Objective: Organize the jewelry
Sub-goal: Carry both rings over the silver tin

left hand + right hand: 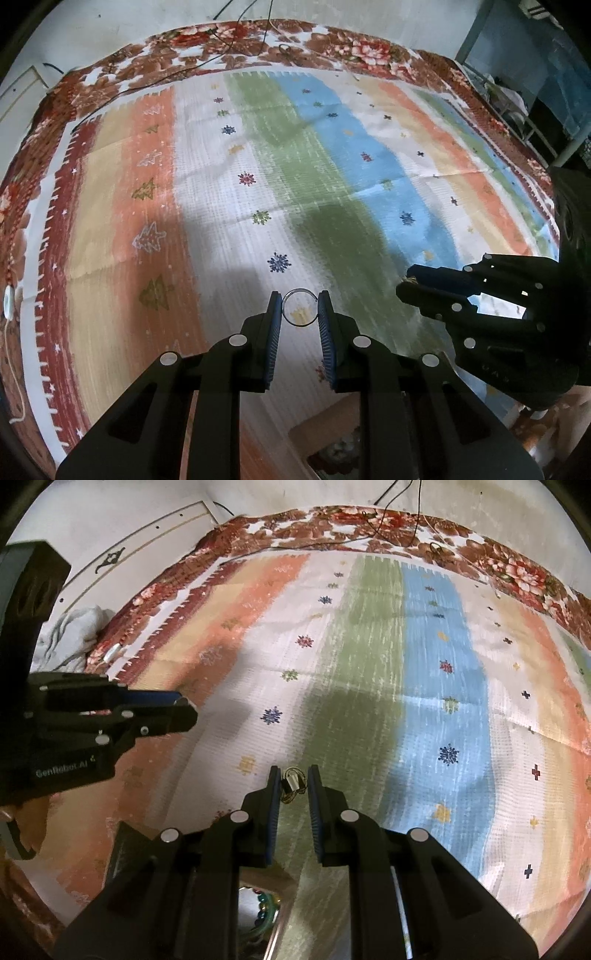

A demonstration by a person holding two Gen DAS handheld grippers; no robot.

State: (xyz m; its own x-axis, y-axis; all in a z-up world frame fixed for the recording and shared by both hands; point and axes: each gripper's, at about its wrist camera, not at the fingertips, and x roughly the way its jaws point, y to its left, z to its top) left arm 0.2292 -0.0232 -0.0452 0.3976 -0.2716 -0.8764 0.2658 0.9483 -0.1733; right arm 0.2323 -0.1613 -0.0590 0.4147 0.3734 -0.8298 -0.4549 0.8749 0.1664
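In the left wrist view my left gripper (298, 308) is shut on a thin silver ring (299, 307), held between its blue pads above the striped cloth (229, 192). My right gripper (406, 286) shows at the right side of that view. In the right wrist view my right gripper (292, 784) is shut on a small metal jewelry piece with a thin chain (292, 783), above the green stripe. The left gripper (181, 710) shows at the left of that view.
An open wooden box (258, 904) with beaded jewelry sits below the grippers; it also shows in the left wrist view (332, 443). A floral blanket (295, 44) borders the cloth. Cables lie along its far edge (388, 528). A white crumpled cloth (70, 635) lies at left.
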